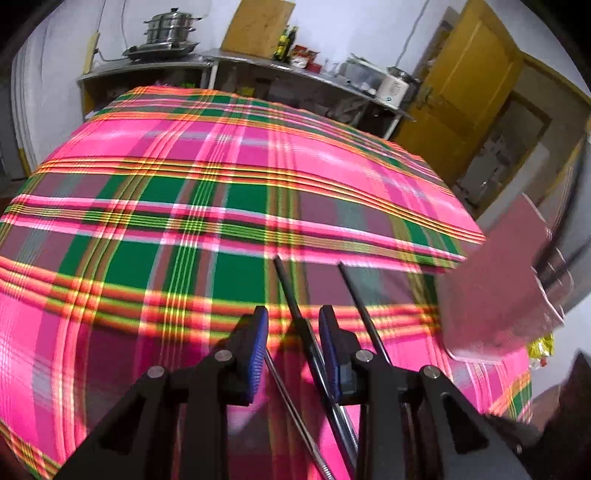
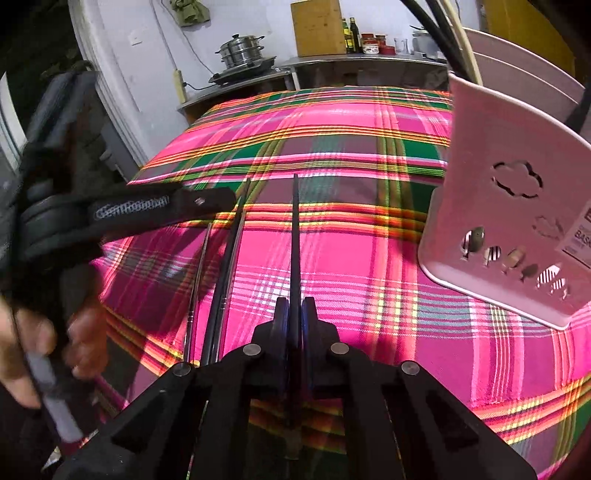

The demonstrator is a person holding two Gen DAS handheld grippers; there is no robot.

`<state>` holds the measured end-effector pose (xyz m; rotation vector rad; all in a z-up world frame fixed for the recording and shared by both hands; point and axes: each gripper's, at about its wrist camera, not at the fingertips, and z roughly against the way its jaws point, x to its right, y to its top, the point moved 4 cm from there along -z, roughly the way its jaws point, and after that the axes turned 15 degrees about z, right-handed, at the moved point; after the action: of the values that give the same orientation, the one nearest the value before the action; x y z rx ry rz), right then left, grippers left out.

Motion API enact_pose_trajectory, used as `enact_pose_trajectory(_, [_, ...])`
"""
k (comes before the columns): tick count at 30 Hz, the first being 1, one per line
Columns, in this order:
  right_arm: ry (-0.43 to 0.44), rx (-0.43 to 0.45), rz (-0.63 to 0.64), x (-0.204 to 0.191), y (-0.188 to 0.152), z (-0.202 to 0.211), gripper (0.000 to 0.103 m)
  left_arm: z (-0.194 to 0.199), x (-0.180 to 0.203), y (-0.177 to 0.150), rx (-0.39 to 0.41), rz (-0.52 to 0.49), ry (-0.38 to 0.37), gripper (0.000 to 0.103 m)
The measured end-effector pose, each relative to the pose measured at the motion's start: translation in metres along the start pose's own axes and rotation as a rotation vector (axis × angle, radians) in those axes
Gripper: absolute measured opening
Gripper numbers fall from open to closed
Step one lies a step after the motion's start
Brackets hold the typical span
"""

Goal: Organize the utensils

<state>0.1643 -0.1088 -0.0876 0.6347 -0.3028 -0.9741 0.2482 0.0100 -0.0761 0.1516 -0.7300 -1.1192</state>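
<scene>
Several dark chopsticks (image 1: 295,306) lie on the pink and green plaid tablecloth (image 1: 184,206). My left gripper (image 1: 293,321) is open just above them, one black chopstick running between its blue pads (image 1: 260,332); another chopstick (image 1: 360,306) lies just right of it. My right gripper (image 2: 294,314) is shut on a single black chopstick (image 2: 295,229) that points forward over the cloth. Other chopsticks (image 2: 225,273) lie to its left under the left gripper (image 2: 207,201). A pink plastic utensil holder (image 2: 517,206) stands at the right, also blurred in the left wrist view (image 1: 502,280).
Long utensil handles (image 2: 439,33) stick up out of the holder. Behind the table stands a metal counter (image 1: 229,62) with a steamer pot (image 1: 170,26), a wooden board (image 1: 258,26) and bottles. A yellow door (image 1: 465,85) is at the far right.
</scene>
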Motion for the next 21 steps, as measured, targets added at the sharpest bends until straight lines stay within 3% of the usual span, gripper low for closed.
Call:
enact_pose_trajectory(4, [0.0, 0.0, 0.001, -0.001, -0.001, 0.0, 0.006, -0.015, 0.003, 0.007, 0.003, -0.025, 0.05, 0.025])
enact_pose_trajectory(6, [0.003, 0.0, -0.001, 0.0, -0.001, 0.0, 0.006, -0.016, 0.003, 0.007, 0.01, -0.054, 0.084, 0.015])
enact_pose_trajectory(13, [0.003, 0.002, 0.033, -0.004, 0.005, 0.002, 0.008, -0.005, -0.019, 0.008, -0.007, -0.056, 0.041, 0.011])
enact_pose_trajectory(21, [-0.017, -0.026, 0.076, -0.001, 0.024, -0.017, 0.009, -0.01, -0.006, 0.006, -0.064, -0.09, 0.005, 0.011])
